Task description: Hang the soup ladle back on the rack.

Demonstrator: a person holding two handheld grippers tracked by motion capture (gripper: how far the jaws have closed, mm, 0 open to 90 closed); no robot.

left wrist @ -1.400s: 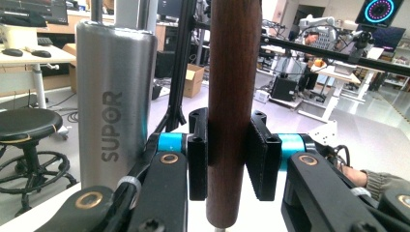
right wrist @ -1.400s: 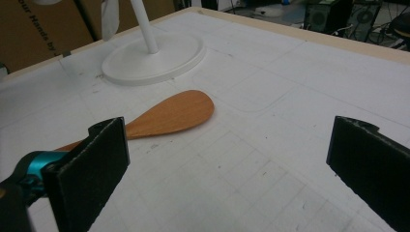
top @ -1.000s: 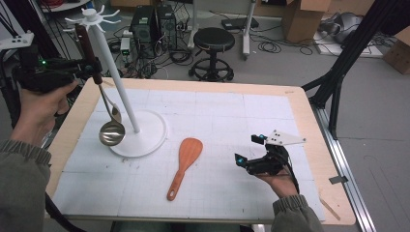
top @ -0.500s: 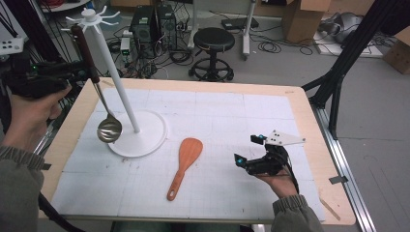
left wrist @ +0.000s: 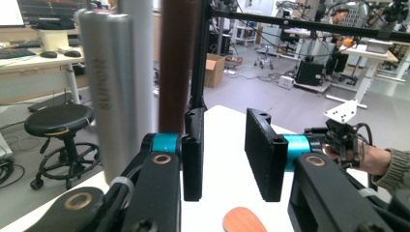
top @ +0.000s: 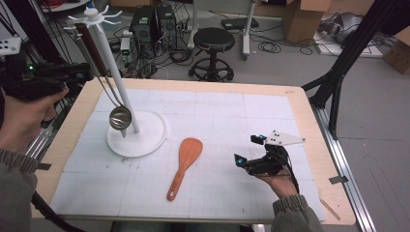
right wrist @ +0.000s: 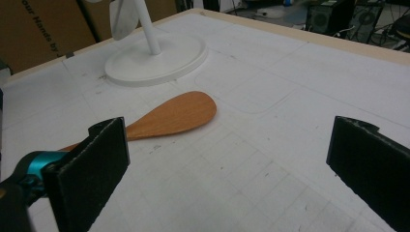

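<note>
Jaws of the left gripper (left wrist: 225, 159) are standing slightly apart with nothing between them, having just been closing, beside the ladle's (top: 120, 117) brown handle. That ladle is hanging from the rack (top: 137, 131), its bowl just over the base. Right gripper (top: 252, 151) is resting low on the table (top: 309, 125), jaws wide apart, near the spatula (top: 184, 160).

Left gripper (top: 82, 75) beside brown handle of ladle (top: 120, 117) hanging on white rack (top: 116, 72), bowl over rack base; wooden spatula (top: 183, 164) flat on mat; right gripper (top: 249, 152) resting nearby, jaws apart
</note>
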